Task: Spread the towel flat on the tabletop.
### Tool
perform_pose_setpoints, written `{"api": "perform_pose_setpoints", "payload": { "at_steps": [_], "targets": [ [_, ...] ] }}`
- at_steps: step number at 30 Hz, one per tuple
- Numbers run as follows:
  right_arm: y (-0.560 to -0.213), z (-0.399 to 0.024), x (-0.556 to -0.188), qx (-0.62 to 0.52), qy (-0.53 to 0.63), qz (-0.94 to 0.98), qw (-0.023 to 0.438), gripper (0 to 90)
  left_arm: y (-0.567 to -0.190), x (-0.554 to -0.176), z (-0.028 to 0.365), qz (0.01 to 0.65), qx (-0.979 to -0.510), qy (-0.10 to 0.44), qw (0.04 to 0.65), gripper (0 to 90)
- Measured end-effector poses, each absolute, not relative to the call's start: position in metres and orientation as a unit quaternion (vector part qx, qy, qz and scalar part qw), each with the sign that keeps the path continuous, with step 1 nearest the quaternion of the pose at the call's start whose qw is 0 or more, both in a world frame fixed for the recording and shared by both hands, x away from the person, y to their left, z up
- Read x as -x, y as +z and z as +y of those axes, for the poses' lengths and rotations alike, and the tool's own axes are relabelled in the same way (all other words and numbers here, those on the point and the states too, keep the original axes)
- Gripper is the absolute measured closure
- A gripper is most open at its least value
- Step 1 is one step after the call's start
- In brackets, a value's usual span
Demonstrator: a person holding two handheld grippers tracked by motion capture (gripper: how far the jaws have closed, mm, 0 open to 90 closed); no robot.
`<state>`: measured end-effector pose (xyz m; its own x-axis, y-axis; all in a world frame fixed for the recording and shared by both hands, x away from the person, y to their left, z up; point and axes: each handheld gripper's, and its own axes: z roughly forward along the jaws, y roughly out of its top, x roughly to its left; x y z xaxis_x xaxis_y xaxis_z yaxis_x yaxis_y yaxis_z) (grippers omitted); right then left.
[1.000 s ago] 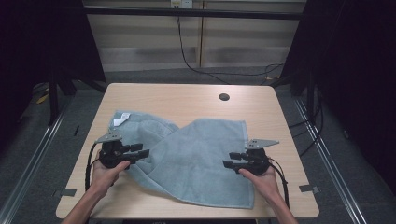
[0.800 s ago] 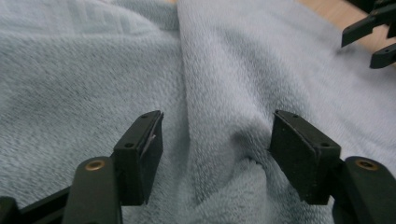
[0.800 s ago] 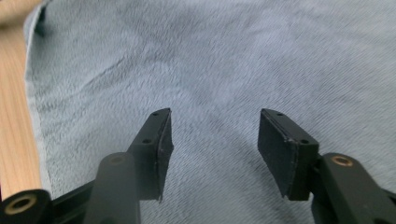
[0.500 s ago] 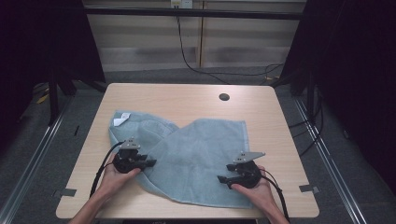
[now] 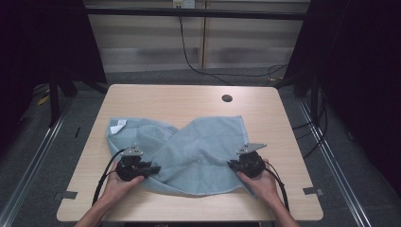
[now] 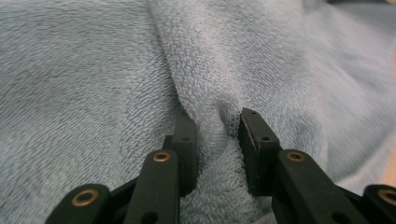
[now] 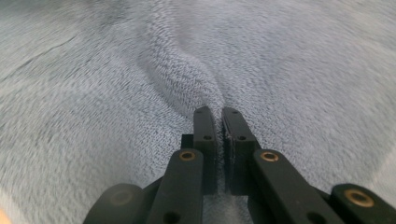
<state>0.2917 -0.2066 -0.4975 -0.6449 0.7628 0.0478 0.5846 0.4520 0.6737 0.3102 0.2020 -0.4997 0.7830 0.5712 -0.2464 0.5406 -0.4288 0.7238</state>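
A grey-blue towel [image 5: 198, 146] lies crumpled on the wooden table [image 5: 189, 99], with a white label [image 5: 117, 125] at its far left corner. My left gripper [image 5: 153, 169] sits at the towel's near left edge. Its jaws have just been closing, and in the left gripper view [image 6: 218, 126] they pinch a thick fold of towel [image 6: 93, 70]. My right gripper [image 5: 231, 164] is at the towel's right edge. Its jaws have just been closing too, and in the right gripper view [image 7: 218, 116] they stand almost together on a thin ridge of towel [image 7: 303, 70].
A dark round hole [image 5: 227, 98] is in the tabletop at the far right. Grey tape marks [image 5: 68, 194] sit near the table's front corners. A black cable [image 5: 189, 52] hangs behind the table. Bare wood surrounds the towel.
The left gripper slid right and toward the person onto the towel's edge. The right gripper shifted left to the towel's right edge. Both sets of jaws closed on cloth.
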Motion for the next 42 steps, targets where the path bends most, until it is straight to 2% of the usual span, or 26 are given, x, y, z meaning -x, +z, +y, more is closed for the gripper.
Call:
{"api": "perform_pose_setpoints", "payload": {
  "at_steps": [3,7,13,16,20,26,29,32,34,36,38,42],
  "targets": [
    [-0.498,-0.206,-0.311,-0.408,0.334,0.838,0.14,86.5,-0.499,-0.303,0.196,0.33,-0.844,0.005,0.422,69.6],
    [-0.499,-0.205,-0.337,-0.417,0.33,0.834,0.148,86.8,-0.497,-0.293,0.184,0.327,-0.846,-0.011,0.421,64.1],
    [-0.5,-0.205,-0.368,-0.429,0.332,0.828,0.144,87.5,-0.493,-0.276,0.166,0.297,-0.856,-0.041,0.421,62.9],
    [-0.501,-0.204,-0.38,-0.433,0.341,0.822,0.143,87.5,-0.489,-0.272,0.161,0.293,-0.856,-0.048,0.423,58.0],
    [-0.505,-0.207,-0.394,-0.451,0.357,0.804,0.148,87.4,-0.482,-0.271,0.164,0.295,-0.849,-0.067,0.433,50.0],
    [-0.499,-0.216,-0.407,-0.466,0.357,0.793,0.161,86.1,-0.463,-0.286,0.188,0.304,-0.827,-0.047,0.47,50.8],
    [-0.49,-0.215,-0.402,-0.464,0.369,0.788,0.165,78.2,-0.458,-0.299,0.203,0.32,-0.816,-0.032,0.481,52.5],
    [-0.471,-0.212,-0.38,-0.449,0.408,0.777,0.168,66.8,-0.457,-0.314,0.22,0.339,-0.809,-0.006,0.48,52.5],
    [-0.467,-0.21,-0.373,-0.443,0.414,0.777,0.168,64.1,-0.458,-0.326,0.228,0.351,-0.809,0.008,0.472,51.9],
    [-0.462,-0.203,-0.361,-0.428,0.427,0.783,0.15,61.0,-0.462,-0.337,0.233,0.36,-0.81,0.022,0.462,50.4],
    [-0.46,-0.19,-0.347,-0.405,0.433,0.793,0.139,56.1,-0.468,-0.345,0.235,0.371,-0.806,0.014,0.462,48.7],
    [-0.464,-0.161,-0.328,-0.367,0.445,0.81,0.101,47.0,-0.48,-0.35,0.226,0.359,-0.829,0.024,0.428,49.3]
  ]
}}
